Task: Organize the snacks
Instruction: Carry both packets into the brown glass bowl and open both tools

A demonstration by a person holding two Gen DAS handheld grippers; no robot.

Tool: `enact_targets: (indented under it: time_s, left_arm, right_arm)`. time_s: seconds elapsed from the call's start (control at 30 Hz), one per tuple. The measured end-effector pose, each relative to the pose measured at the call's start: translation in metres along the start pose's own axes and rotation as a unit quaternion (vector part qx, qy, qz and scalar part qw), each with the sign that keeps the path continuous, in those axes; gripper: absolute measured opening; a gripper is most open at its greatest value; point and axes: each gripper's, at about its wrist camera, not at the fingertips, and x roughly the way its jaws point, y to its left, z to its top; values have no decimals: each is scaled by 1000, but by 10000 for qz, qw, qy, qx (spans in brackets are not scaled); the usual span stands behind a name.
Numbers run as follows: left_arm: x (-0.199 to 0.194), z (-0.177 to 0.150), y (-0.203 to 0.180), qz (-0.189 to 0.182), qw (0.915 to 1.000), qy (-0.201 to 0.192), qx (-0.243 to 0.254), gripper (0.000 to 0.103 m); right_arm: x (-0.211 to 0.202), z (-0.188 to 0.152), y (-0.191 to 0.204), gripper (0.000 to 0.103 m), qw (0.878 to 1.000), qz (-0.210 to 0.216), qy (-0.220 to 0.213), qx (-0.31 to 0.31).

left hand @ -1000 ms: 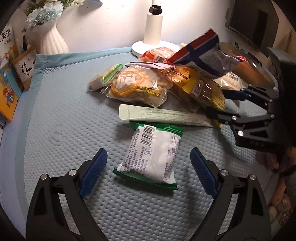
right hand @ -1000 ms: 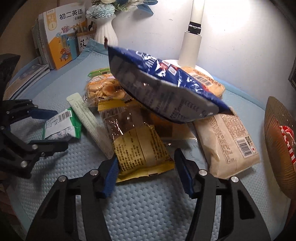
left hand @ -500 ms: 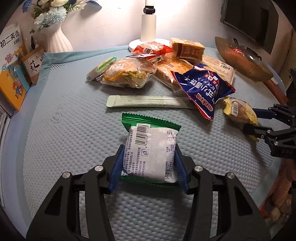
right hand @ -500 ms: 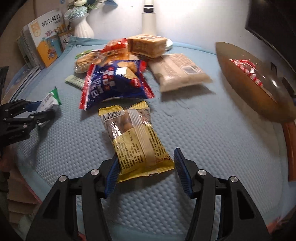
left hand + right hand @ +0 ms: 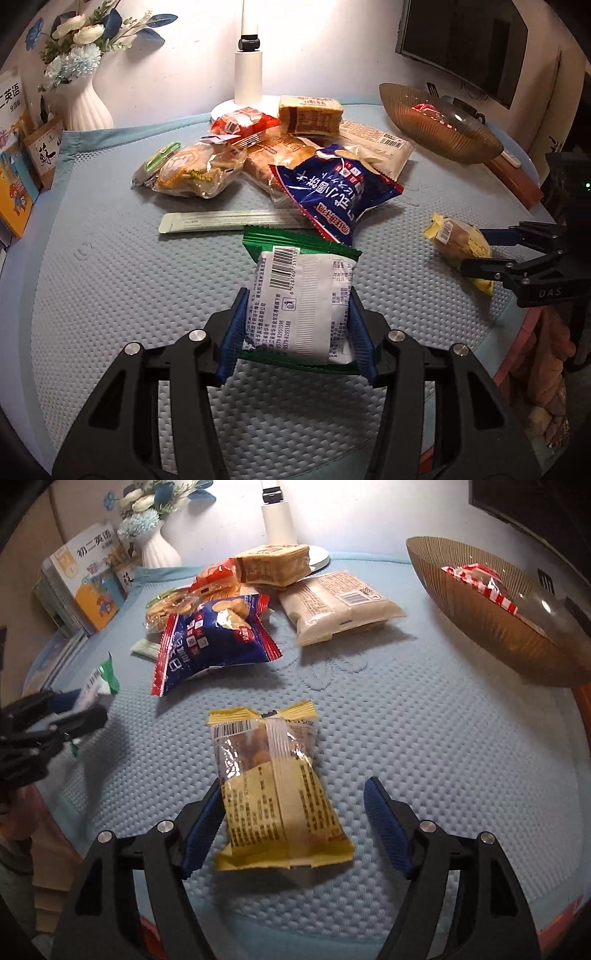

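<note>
My left gripper (image 5: 295, 332) is shut on a green-edged white snack packet (image 5: 301, 295), barcode side up, near the front of the blue mat (image 5: 110, 295). In the right wrist view the same packet (image 5: 99, 681) sticks out of the left gripper (image 5: 59, 716). My right gripper (image 5: 293, 830) stands open around a yellow nut packet (image 5: 277, 790) that lies flat on the mat; its right pad is clear of the wrapper. The left wrist view shows the yellow packet (image 5: 452, 240) at the right gripper (image 5: 484, 251). A brown ribbed bowl (image 5: 491, 627) holding a red-striped packet sits at the far right.
A pile of snacks lies at the back: a blue bag (image 5: 210, 638), a beige packet (image 5: 340, 602), a long pale green stick pack (image 5: 229, 221) and several bread packs. A lamp base (image 5: 247, 85), white vase (image 5: 86, 103) and books (image 5: 88, 587) line the back left.
The right gripper has opened and let the yellow packet rest on the mat. The left gripper stays shut on the green packet and has drawn back from the pile.
</note>
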Motion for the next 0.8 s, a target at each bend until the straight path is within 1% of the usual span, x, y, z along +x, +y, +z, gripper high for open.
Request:
enact_targets:
  time_s: [0.07, 0.1, 0.2, 0.27, 0.33, 0.43, 0.57, 0.67, 0.73, 0.8]
  left_arm:
    - [-2, 4, -4, -26, 10000, -29, 29, 50]
    - [-1, 7, -6, -52, 10000, -42, 48, 50]
    - [-2, 16, -17, -68, 9998, -92, 164, 50]
    - [-2, 25, -26, -100, 9994, -129, 289, 50]
    - [-2, 36, -39, -141, 9986, -178, 473, 50]
    - [4, 54, -62, -163, 9958, -196, 882, 50]
    - [14, 86, -101, -240, 9891, -289, 1427, 50]
    - [22, 117, -128, -371, 9850, -399, 1639, 50]
    - [29, 142, -149, -508, 9826, -479, 1724, 50]
    - [39, 164, -169, -656, 9813, -474, 1745, 50]
  right_arm:
    - [-1, 0, 6, 45, 9998, -63, -81, -172]
    - [-2, 0, 8, 43, 9997, -67, -113, -206]
    - [-5, -1, 5, 42, 9998, -38, -169, -130]
    - [-12, -2, -3, 42, 9996, -184, -215, -25]
    - [-24, -3, -16, 42, 9990, -283, -323, 131]
    - [-49, 5, -39, 42, 9967, -426, -589, 351]
    - [-87, 22, -83, 42, 9895, -786, -976, 726]
    - [-106, 39, -124, 42, 9815, -1059, -1157, 1097]
    - [-108, 49, -151, 42, 9754, -1274, -1183, 1354]
    - [-104, 61, -178, 42, 9713, -1325, -1116, 1631]
